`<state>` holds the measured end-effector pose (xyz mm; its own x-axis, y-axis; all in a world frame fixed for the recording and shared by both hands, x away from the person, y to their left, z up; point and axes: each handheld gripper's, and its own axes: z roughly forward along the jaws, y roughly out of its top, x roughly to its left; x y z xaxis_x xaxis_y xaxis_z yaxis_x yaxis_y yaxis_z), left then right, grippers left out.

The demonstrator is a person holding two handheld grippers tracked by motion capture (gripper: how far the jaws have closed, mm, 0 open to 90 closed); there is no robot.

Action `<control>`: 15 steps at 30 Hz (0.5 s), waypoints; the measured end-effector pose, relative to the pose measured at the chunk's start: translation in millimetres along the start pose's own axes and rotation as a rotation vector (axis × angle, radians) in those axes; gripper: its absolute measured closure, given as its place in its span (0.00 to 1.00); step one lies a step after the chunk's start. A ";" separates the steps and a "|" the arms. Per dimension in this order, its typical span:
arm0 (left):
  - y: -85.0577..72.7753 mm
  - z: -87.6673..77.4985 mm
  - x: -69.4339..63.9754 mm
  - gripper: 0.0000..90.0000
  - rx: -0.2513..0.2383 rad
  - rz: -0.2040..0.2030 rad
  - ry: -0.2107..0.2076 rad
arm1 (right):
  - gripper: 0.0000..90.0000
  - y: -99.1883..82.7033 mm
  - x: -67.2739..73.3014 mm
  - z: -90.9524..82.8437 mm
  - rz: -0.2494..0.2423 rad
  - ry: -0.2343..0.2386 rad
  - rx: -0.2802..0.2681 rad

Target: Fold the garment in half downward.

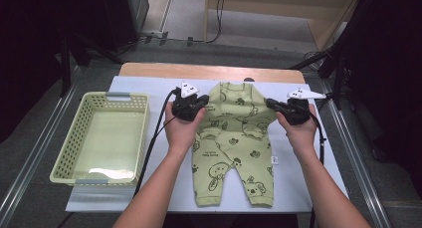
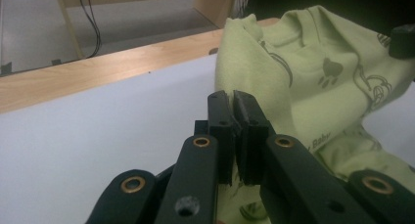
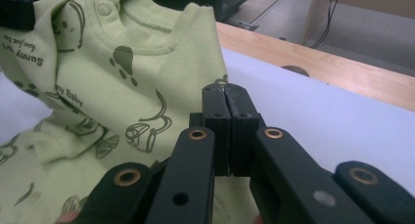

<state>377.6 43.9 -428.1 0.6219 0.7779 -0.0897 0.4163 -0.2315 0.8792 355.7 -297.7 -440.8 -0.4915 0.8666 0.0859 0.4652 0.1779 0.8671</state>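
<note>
A light green baby romper (image 1: pixel 234 138) with dark animal prints lies on the white sheet (image 1: pixel 308 188), legs toward me. Its upper part is raised off the sheet between the two grippers. My left gripper (image 1: pixel 203 108) holds the romper's left shoulder edge; in the left gripper view its jaws (image 2: pixel 234 104) are shut, with green cloth (image 2: pixel 313 87) pinched low between them and rising just beyond. My right gripper (image 1: pixel 272 105) holds the right shoulder edge, and in the right gripper view its jaws (image 3: pixel 226 99) are pressed together beside the collar (image 3: pixel 147 33). The sleeves are hidden.
A pale yellow perforated basket (image 1: pixel 119 96) stands on the left of the table and holds nothing. The wooden table edge (image 1: pixel 209 71) runs along the far side. Black cables trail from both grippers toward me. Dark stands flank the table.
</note>
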 end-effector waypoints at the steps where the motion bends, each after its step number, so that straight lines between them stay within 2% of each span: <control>1: -1.8 -3.0 -2.6 0.97 0.002 0.006 -0.003 | 0.97 -2.4 2.0 -3.8 -0.004 0.000 0.001; 10: -28.8 -30.3 -20.5 0.97 0.007 0.001 -0.050 | 0.97 -31.4 23.8 -32.3 0.012 0.041 -0.026; 15: -44.4 -45.1 -31.0 0.97 0.015 0.032 -0.068 | 0.97 -48.5 36.0 -45.8 0.001 0.048 -0.017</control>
<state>310.0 56.4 -443.3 0.6785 0.7285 -0.0941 0.4051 -0.2642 0.8752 281.8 -296.4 -457.3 -0.5258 0.8435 0.1100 0.4531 0.1683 0.8754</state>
